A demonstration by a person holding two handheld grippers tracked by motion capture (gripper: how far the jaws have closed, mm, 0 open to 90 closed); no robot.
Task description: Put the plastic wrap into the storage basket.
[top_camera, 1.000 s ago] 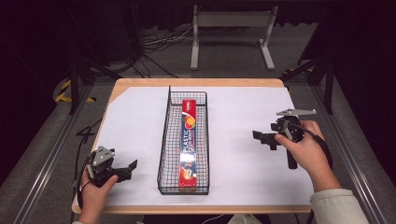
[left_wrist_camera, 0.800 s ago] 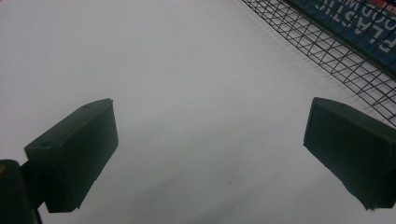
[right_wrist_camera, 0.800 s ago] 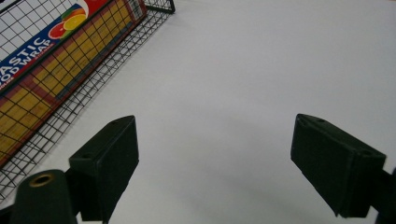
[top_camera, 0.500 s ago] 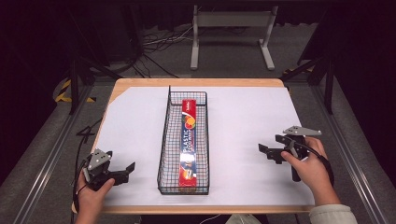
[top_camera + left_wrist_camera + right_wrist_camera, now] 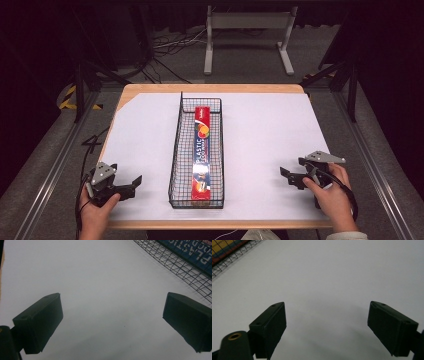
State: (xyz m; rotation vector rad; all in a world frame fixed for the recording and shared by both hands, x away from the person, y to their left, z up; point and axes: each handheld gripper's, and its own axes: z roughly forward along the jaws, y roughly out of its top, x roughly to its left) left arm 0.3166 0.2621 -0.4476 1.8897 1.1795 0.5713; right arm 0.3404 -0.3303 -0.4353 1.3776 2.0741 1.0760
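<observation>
A long red and blue box of plastic wrap lies lengthwise inside a black wire basket in the middle of the white table. My left gripper rests low at the near left corner, held by a hand, jaws wide apart with bare table between them. The basket's mesh crosses the top right of the left gripper view, blue box lettering behind it. My right gripper sits near the front right, open and empty. The basket's corner shows at the top left there.
The white sheet covers a wooden table whose edge shows at the back. Dark floor, cables and a grey metal stand lie beyond. Metal rails run along both sides.
My right gripper has moved toward the near edge and lower over the table. My left gripper has shifted slightly toward the near left corner. Both stayed open.
</observation>
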